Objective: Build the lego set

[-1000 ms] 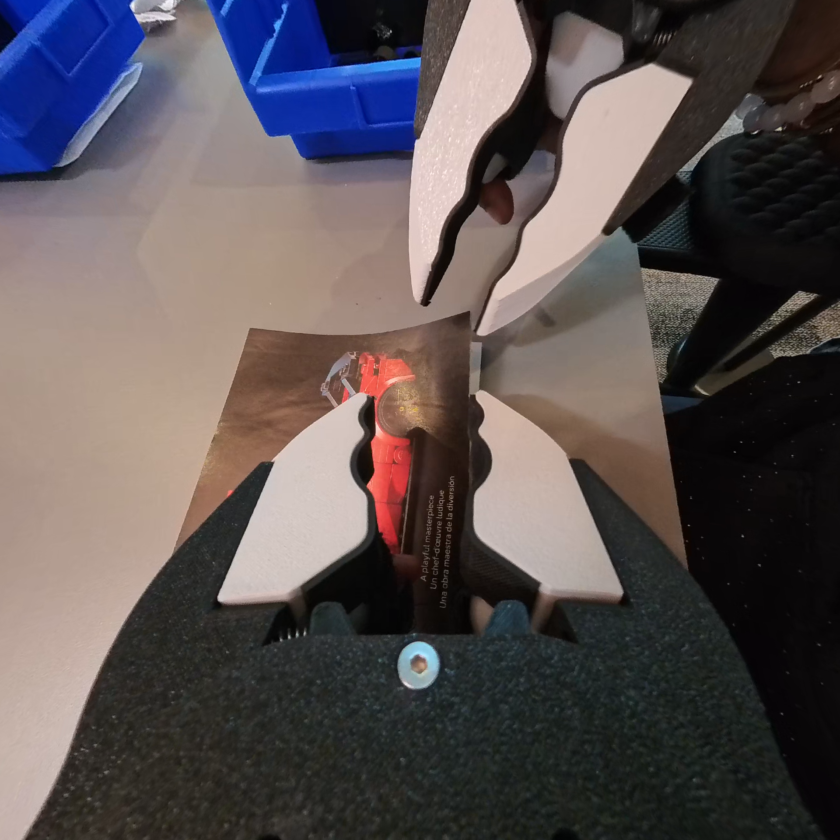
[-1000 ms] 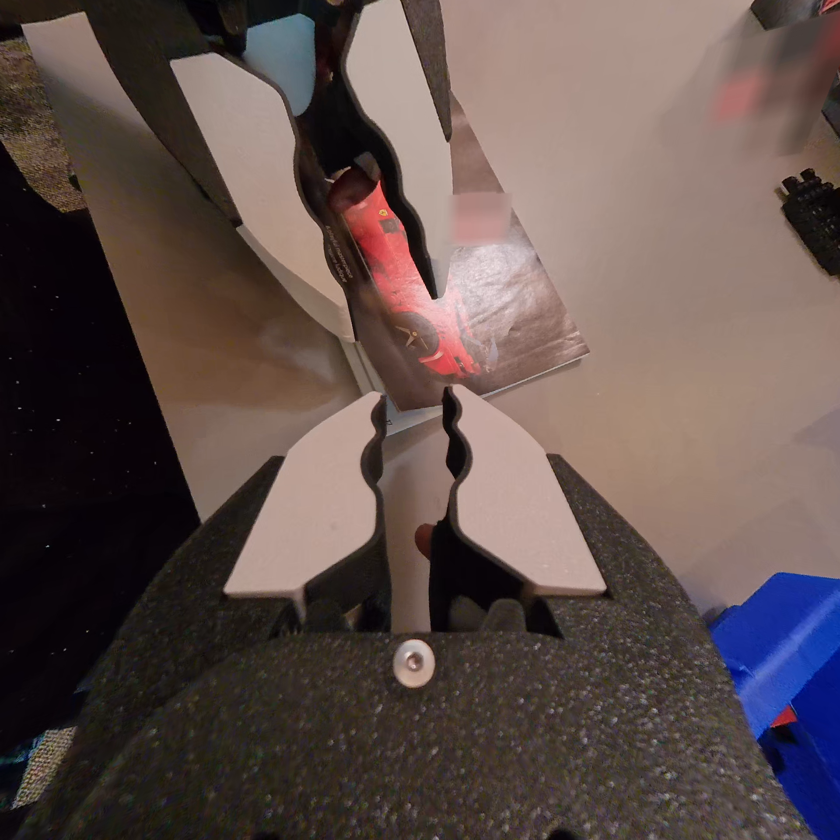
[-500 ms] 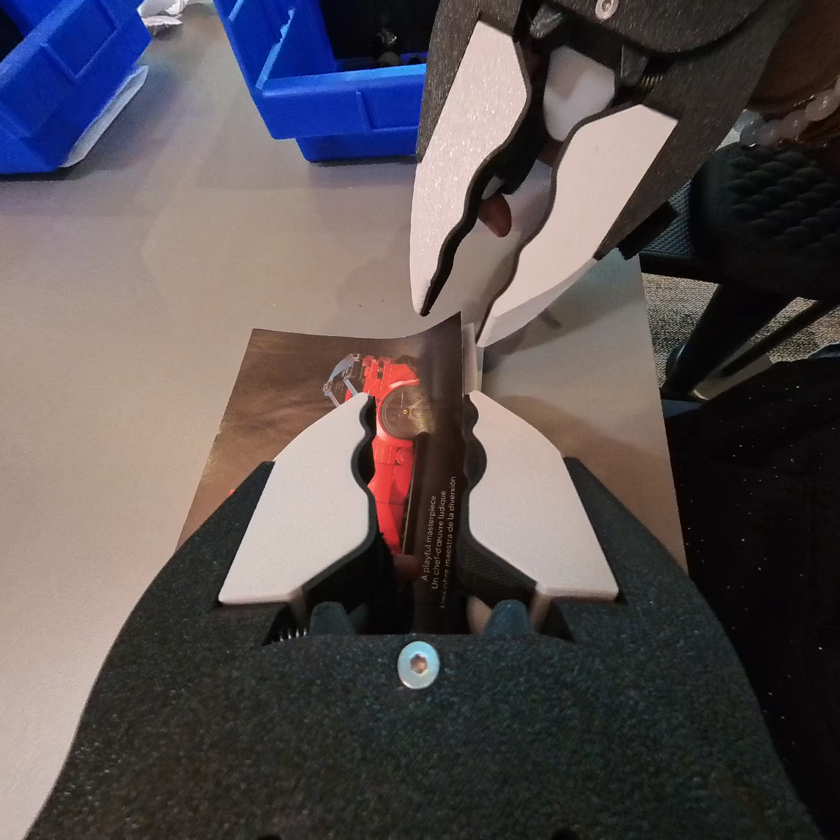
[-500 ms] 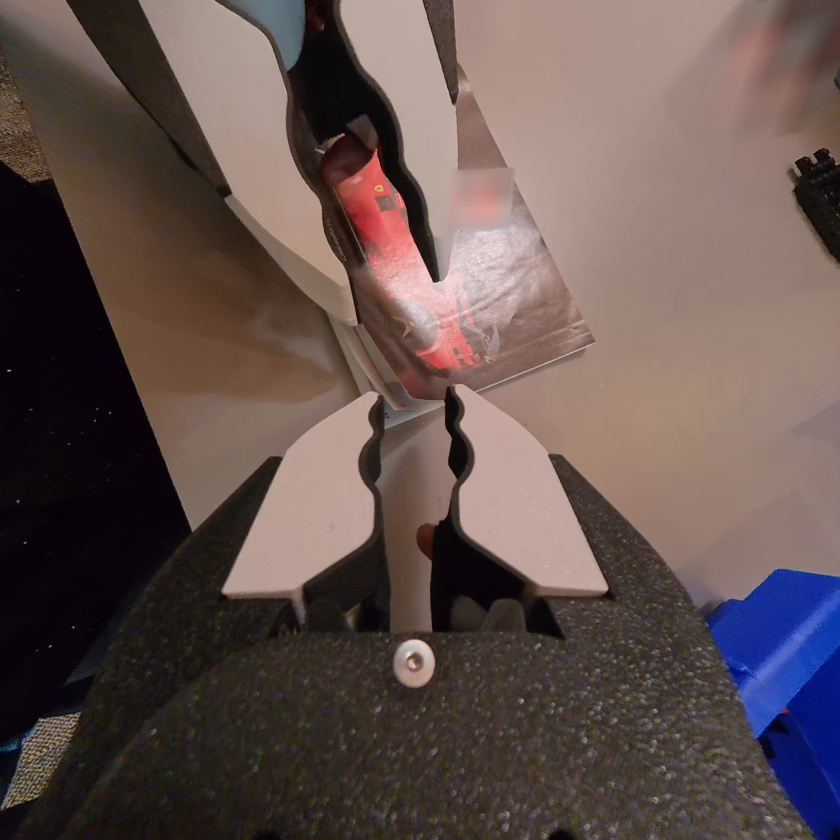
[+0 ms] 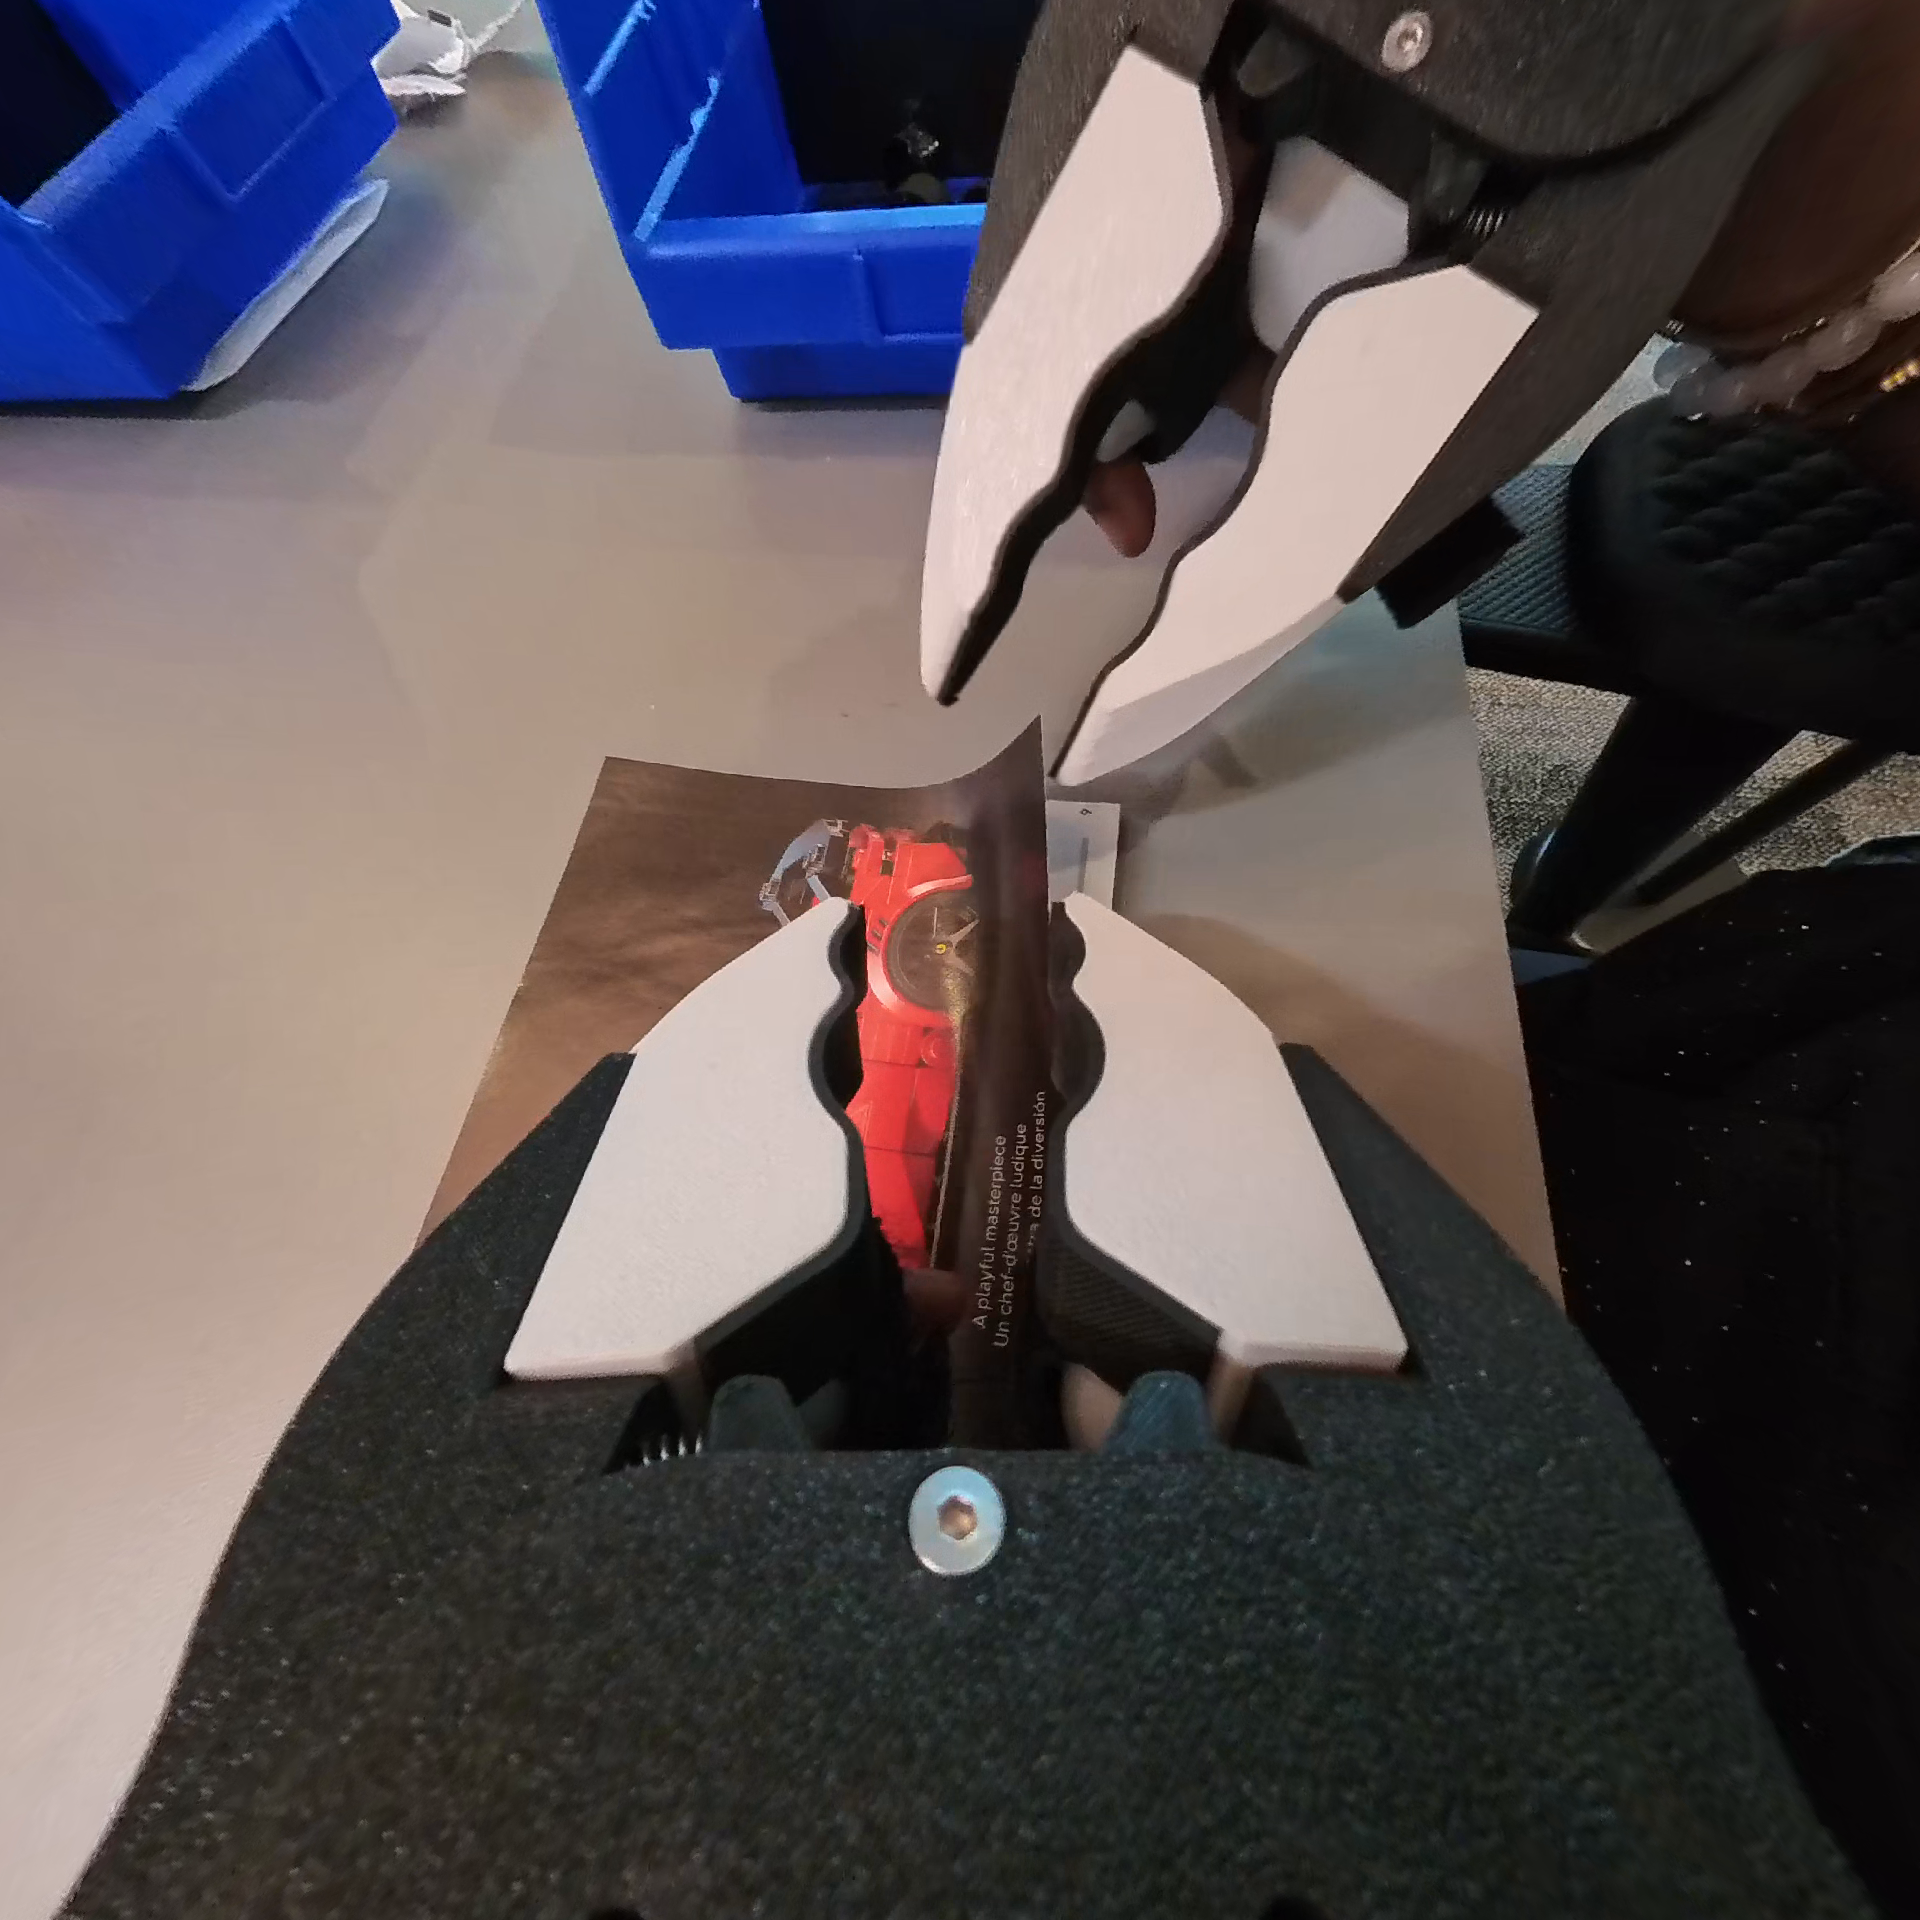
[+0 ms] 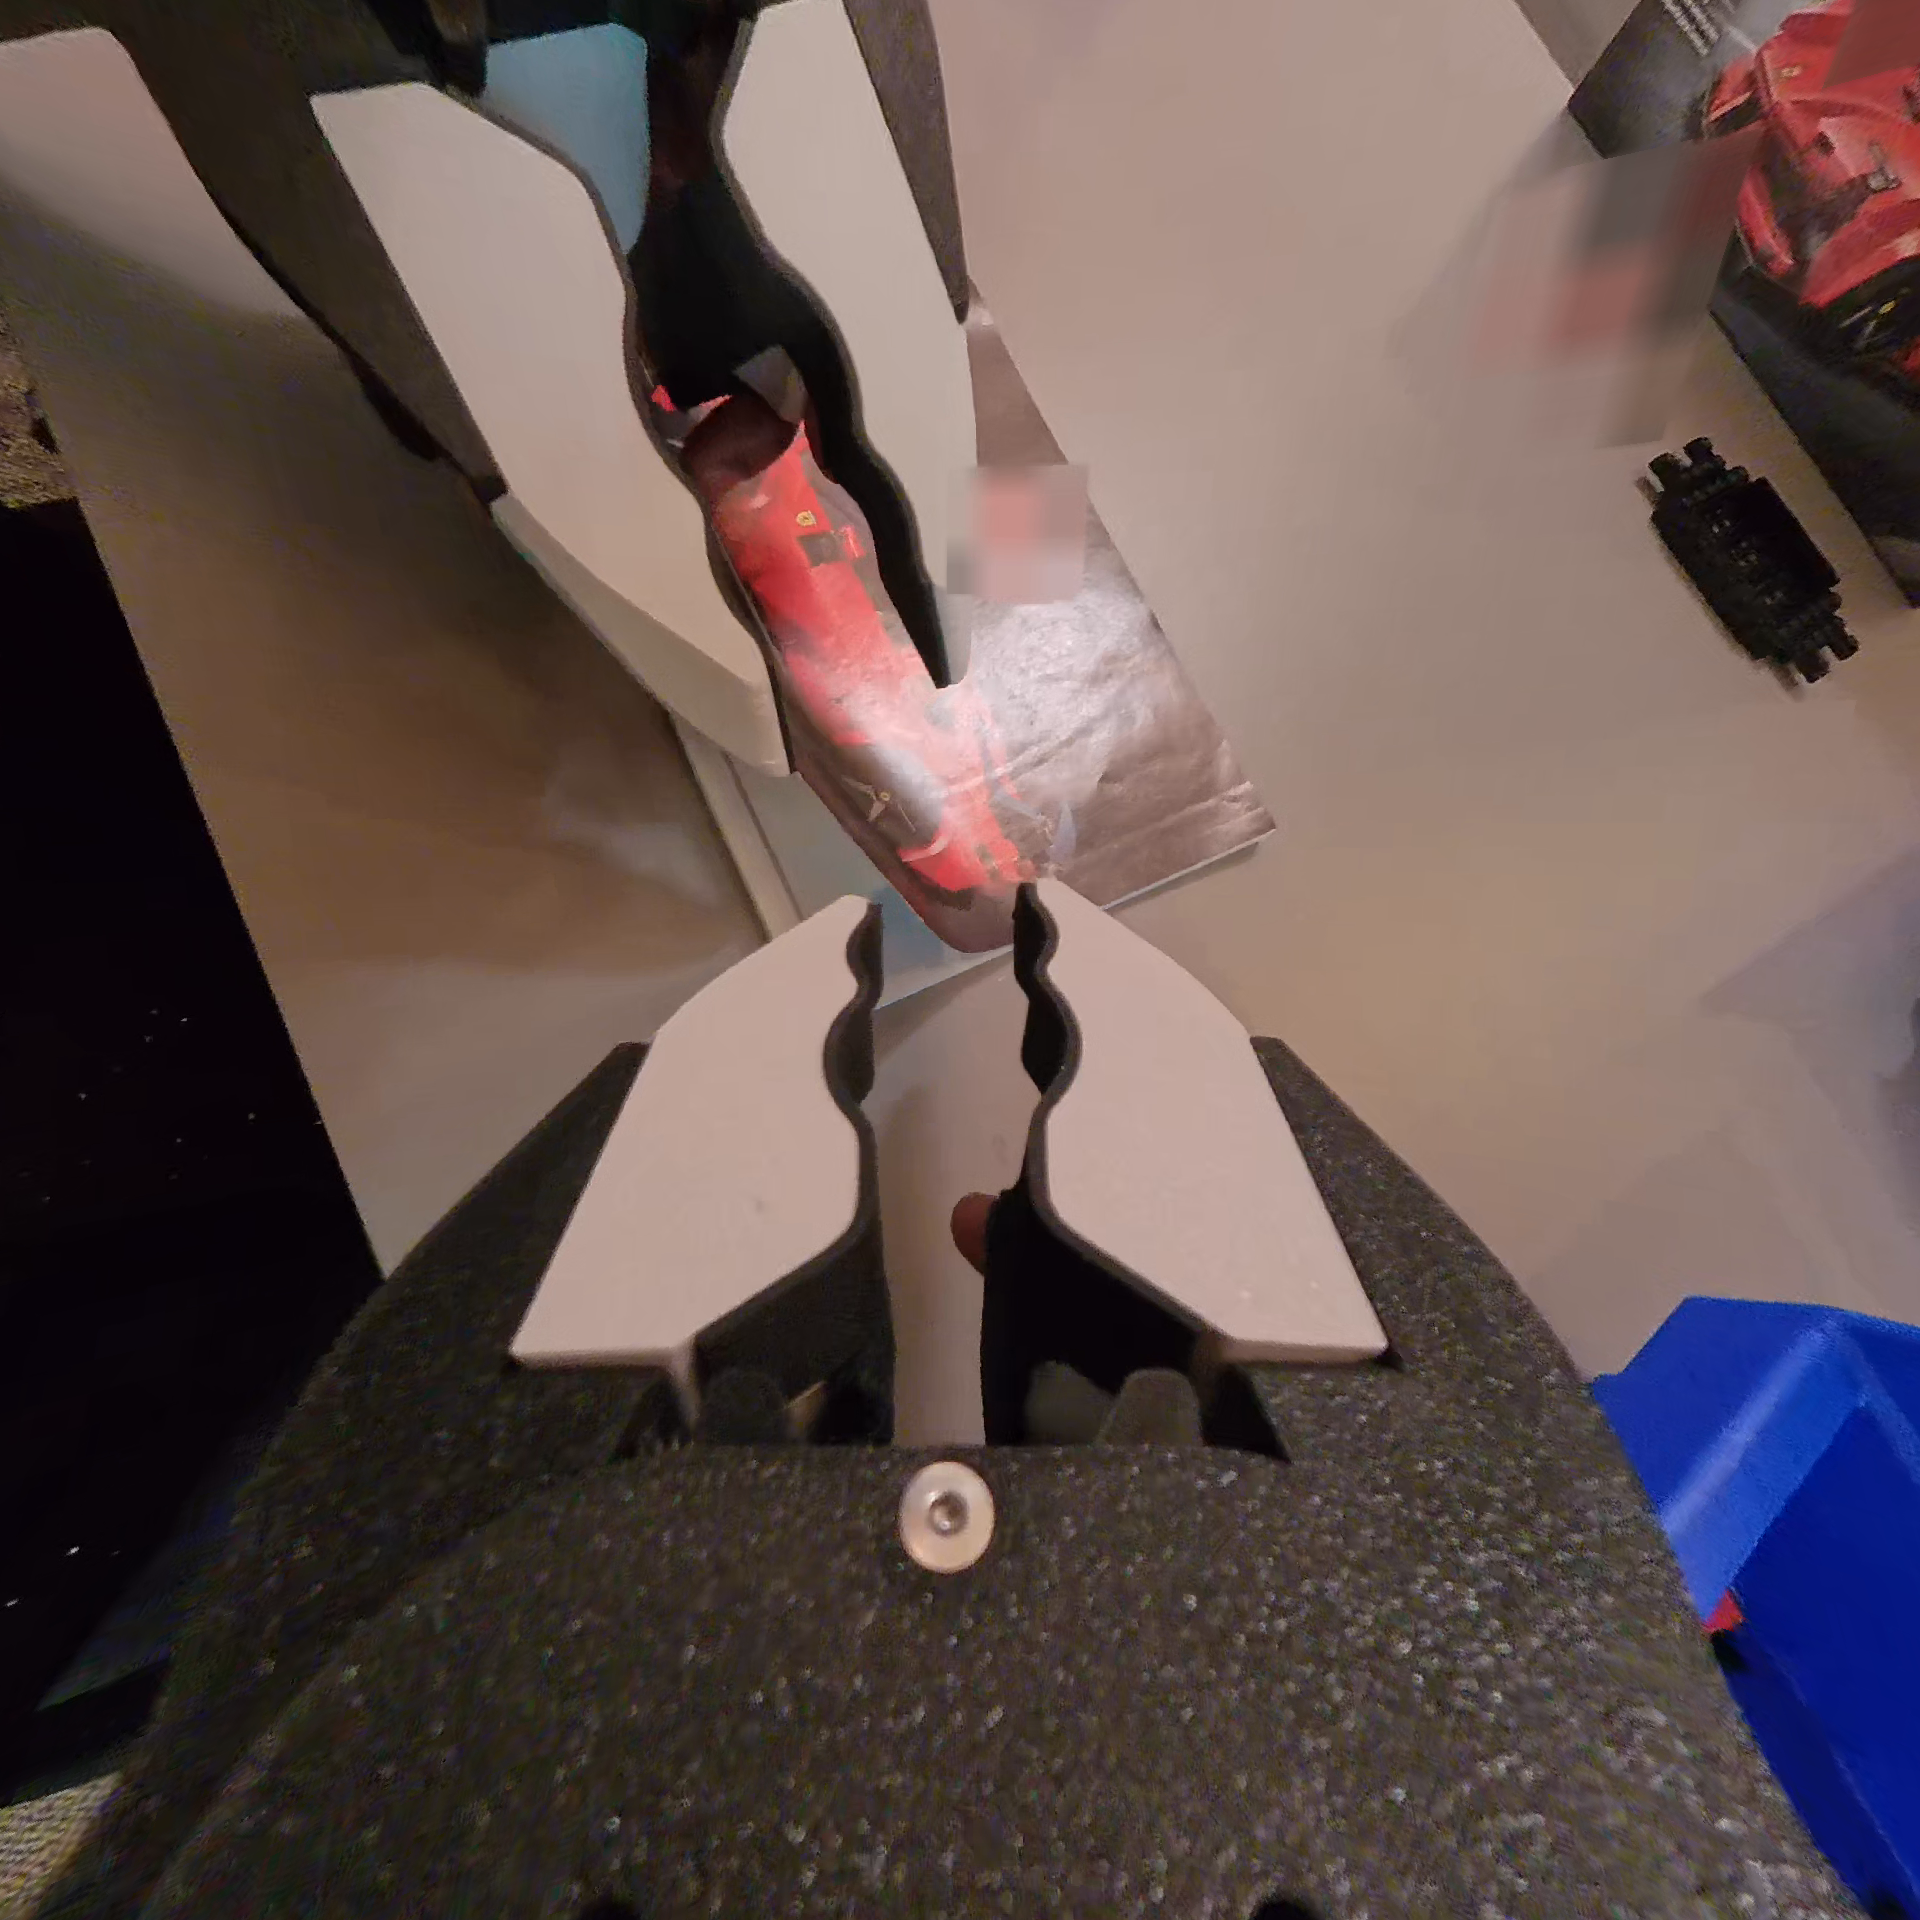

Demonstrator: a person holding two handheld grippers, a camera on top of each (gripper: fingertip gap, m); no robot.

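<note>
A booklet (image 5: 665, 883) with a red car on its dark cover lies on the grey table (image 5: 312, 623). Its cover's right edge (image 5: 1003, 883) curls upward, with a white inner page (image 5: 1086, 831) showing under it. My left gripper (image 5: 956, 914) hovers over the booklet, its jaws apart. The raised cover stands between them close to the right finger (image 5: 1143, 1091), and the pads do not press it. My right gripper (image 6: 945, 914) is open. The cover's lifted corner (image 6: 971, 914) sits between its fingertips without being pinched. The booklet also shows in the right wrist view (image 6: 1122, 748).
Two blue bins (image 5: 790, 260) (image 5: 156, 208) stand at the back, and another (image 6: 1787, 1507) is near my right gripper. A black brick assembly (image 6: 1745, 561) and a box with a red car (image 6: 1829, 208) lie farther off. A black chair (image 5: 1714, 582) is past the table edge. The tips of both grippers are at nearly the same place.
The cover's right edge has curled up higher between my left fingers, which have narrowed a little. The lifted corner now reaches between the right fingertips. The right jaws have kept their spacing.
</note>
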